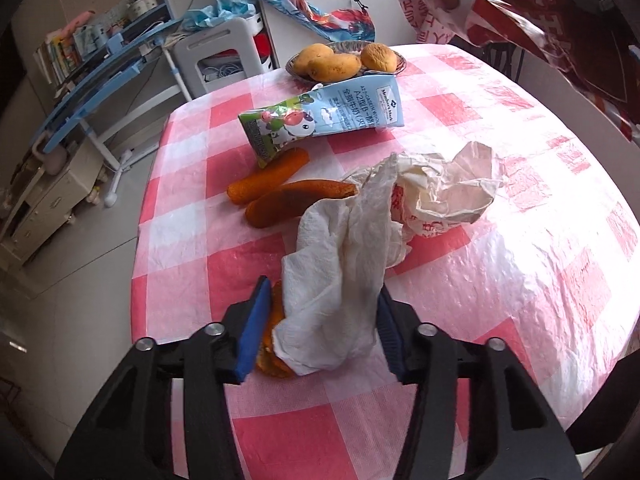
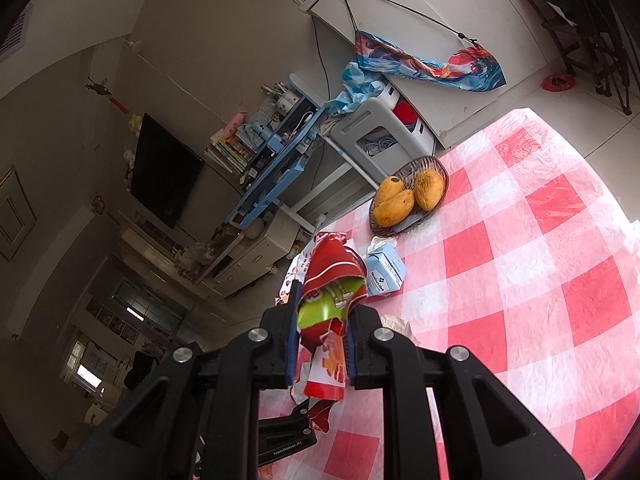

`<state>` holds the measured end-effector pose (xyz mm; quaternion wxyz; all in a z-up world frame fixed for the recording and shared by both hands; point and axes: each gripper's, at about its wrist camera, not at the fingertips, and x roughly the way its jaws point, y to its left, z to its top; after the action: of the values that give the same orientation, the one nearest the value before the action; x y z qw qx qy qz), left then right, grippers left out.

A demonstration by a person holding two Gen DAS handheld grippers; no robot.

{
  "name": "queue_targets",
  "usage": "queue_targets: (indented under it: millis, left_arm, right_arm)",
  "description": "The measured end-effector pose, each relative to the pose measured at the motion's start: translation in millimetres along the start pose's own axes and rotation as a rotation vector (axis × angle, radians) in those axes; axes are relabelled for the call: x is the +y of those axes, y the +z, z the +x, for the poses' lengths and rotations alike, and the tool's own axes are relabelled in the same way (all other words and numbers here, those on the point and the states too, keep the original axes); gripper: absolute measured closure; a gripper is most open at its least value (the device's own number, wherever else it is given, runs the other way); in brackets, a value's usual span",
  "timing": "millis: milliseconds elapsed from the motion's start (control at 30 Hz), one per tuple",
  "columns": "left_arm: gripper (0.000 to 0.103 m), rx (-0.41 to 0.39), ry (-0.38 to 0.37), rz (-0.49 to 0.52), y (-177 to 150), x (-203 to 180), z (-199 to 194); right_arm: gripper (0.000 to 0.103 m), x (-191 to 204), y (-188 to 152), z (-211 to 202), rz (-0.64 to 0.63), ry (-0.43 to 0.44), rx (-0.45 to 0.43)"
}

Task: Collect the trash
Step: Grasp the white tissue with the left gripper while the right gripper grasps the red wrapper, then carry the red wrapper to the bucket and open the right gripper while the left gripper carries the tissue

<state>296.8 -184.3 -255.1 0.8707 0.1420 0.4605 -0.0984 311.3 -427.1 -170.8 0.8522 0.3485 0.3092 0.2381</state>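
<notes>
Seen from the left wrist: left tool (image 1: 322, 286) pressed onto a crumpled paper towel (image 1: 340, 280), with blue pads (image 1: 250, 328) on both sides of it. Also caught against the left-hand pad, a bit of orange peel (image 1: 272, 356). Towel and peel low over the near part of the desk (image 1: 500, 300), under its red-and-white checked cloth; could not tell whether lifted clear or touching.

Just beyond the towel and touching it, a crumpled white plastic bag (image 1: 448, 192) with red print. To its left, two orange strips (image 1: 268, 176) side by side on the cloth. Farther back, a squashed milk carton (image 1: 320, 120) on its side, just beside the strips. Behind that, at the far edge, a basket (image 1: 396, 54) with three mangoes (image 1: 332, 66).

Seen from the right wrist: right tool (image 2: 326, 300) clamped tight on a red bag (image 2: 332, 272) with green and white print, held up off the desk near its left edge. Same bag visible from the left wrist, hanging open at the upper right, well apart from the towel.
</notes>
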Motion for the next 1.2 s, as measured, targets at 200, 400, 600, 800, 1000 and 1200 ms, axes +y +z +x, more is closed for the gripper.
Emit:
queue_targets:
  millis: [200,400,600,800,1000,1200]
  left_arm:
    - [0.095,-0.030,-0.073,-0.119,3,19,-11]
    - [0.095,-0.083,-0.128,-0.229,1,36,-32]
    - [0.095,0.005,-0.197,-0.364,-12,52,-16]
    - [0.095,-0.024,-0.240,-0.451,-17,66,-22]
    - [0.095,-0.116,-0.229,-0.519,-20,82,-50]
    - [0.095,-0.178,-0.240,-0.577,-33,93,-76]
  right_arm:
    - [0.083,0,-1,1,-0.002,-0.002,0.000]
    - [0.083,4,-3,2,-0.017,0.003,-0.001]
    - [0.083,4,-7,3,-0.058,-0.047,0.015]
    - [0.041,5,-12,4,-0.163,-0.194,0.102]
    - [0.029,-6,-38,15,-0.255,-0.280,0.280]
    - [0.023,-8,-69,17,-0.337,-0.348,0.394]
